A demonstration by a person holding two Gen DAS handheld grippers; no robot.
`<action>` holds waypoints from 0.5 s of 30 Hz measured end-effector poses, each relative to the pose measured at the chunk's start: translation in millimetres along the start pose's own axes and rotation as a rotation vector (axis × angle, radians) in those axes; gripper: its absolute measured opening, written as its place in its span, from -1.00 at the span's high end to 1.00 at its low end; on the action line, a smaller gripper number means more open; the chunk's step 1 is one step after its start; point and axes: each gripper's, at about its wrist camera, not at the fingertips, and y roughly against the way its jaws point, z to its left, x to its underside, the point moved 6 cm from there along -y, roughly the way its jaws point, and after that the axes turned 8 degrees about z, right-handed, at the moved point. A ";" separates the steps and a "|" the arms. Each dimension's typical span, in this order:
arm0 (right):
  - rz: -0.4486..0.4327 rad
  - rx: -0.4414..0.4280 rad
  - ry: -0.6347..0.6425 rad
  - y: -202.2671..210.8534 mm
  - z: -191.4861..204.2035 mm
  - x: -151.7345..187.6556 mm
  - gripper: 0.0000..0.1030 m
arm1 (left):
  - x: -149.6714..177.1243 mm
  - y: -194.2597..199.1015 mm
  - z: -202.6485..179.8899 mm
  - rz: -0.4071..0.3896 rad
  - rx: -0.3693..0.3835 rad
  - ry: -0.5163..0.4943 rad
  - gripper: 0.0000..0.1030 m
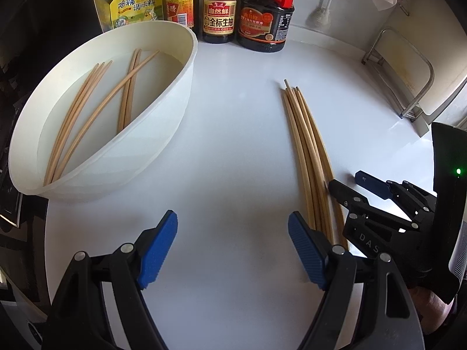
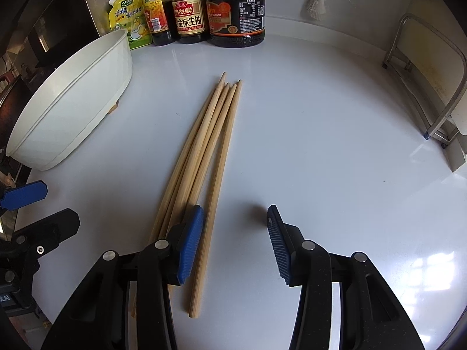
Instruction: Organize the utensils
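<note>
A white oval basin [image 1: 163, 122] stands at the left of the white counter and holds several wooden chopsticks [image 1: 87, 116]. Its outer wall shows in the right wrist view [image 2: 73, 108]. A bundle of several loose chopsticks [image 1: 306, 151] lies on the counter to its right, also seen in the right wrist view [image 2: 210, 145]. My left gripper [image 1: 233, 248] is open and empty, its right finger beside the bundle's near ends. My right gripper [image 2: 235, 239] is open over the bundle's near ends, one chopstick between its fingers, the others under its left finger. It also shows in the left wrist view [image 1: 350, 180].
Sauce bottles [image 1: 219, 8] and a yellow seasoning pouch [image 1: 135, 3] line the back wall. A metal rack [image 1: 408, 67] with a board stands at the right, also in the right wrist view [image 2: 432, 75]. A white brush [image 2: 315, 3] hangs at the back.
</note>
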 end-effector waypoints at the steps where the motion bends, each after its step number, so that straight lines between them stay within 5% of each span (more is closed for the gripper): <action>1: -0.003 -0.003 0.000 -0.1 -0.3 -0.1 0.23 | -0.4 -0.6 -0.9 -0.001 -0.002 -0.002 -0.49; 8: -0.024 -0.018 0.008 1.0 -6.7 6.2 0.87 | -5.9 -10.2 -16.8 -0.015 0.003 -0.035 -0.49; 15: -0.026 -0.029 -0.025 7.0 -25.9 18.5 0.87 | -15.0 -21.0 -35.9 -0.023 0.023 -0.042 -0.49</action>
